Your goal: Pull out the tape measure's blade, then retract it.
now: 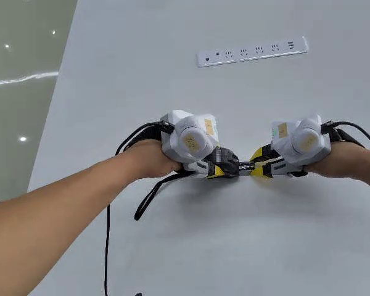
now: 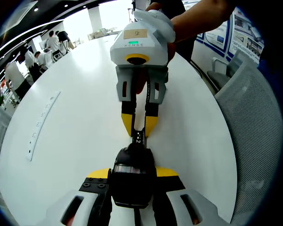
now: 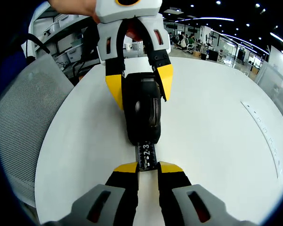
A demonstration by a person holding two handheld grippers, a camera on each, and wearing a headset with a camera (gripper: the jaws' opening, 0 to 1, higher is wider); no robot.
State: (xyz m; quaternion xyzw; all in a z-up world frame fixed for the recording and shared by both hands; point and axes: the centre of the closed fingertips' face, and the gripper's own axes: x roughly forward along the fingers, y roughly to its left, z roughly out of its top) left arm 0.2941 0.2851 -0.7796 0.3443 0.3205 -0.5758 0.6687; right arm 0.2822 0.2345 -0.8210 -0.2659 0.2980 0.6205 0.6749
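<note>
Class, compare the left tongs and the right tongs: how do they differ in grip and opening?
The left tongs clamp the tape measure's black case; the right tongs pinch its blade. The left tongs stand wide around the case; the right tongs are nearly closed. Both have yellow tips and face each other.

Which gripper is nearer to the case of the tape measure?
Left. The left gripper is shut on the case; the right gripper grips the blade, just off the case.
</note>
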